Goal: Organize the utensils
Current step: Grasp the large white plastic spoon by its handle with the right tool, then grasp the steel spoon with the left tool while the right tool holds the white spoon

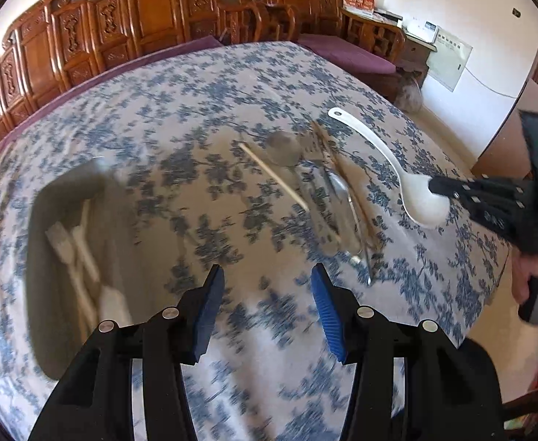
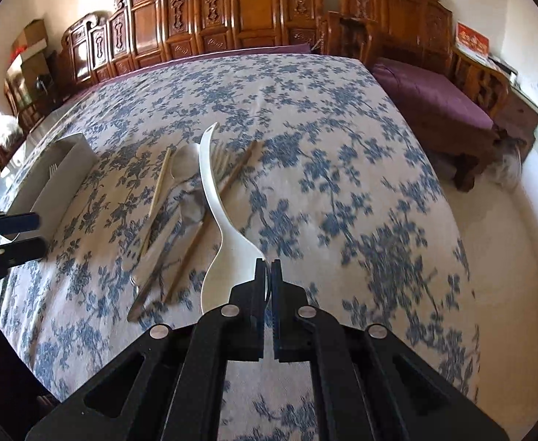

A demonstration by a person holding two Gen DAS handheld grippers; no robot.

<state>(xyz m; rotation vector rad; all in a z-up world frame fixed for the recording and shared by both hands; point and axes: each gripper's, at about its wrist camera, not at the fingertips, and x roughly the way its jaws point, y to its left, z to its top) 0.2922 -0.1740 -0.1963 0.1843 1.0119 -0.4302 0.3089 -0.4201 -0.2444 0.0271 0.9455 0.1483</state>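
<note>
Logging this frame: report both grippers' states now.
Left gripper: open, holding nothing.
Right gripper: closed on the white spoon at its bowl.

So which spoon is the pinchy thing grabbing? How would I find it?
Look at the table with the blue-flowered cloth, then at the loose pile of utensils on it. The big white ladle spoon lies at the right edge of that pile, with the right hand-held gripper shut on its bowl. Unlike the thin chopsticks beside it, it's wide, curved and all white.

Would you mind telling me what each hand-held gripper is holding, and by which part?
The right hand-held gripper pinches the white ladle at its bowl's rim. The left hand-held gripper is open, holding nothing.
</note>
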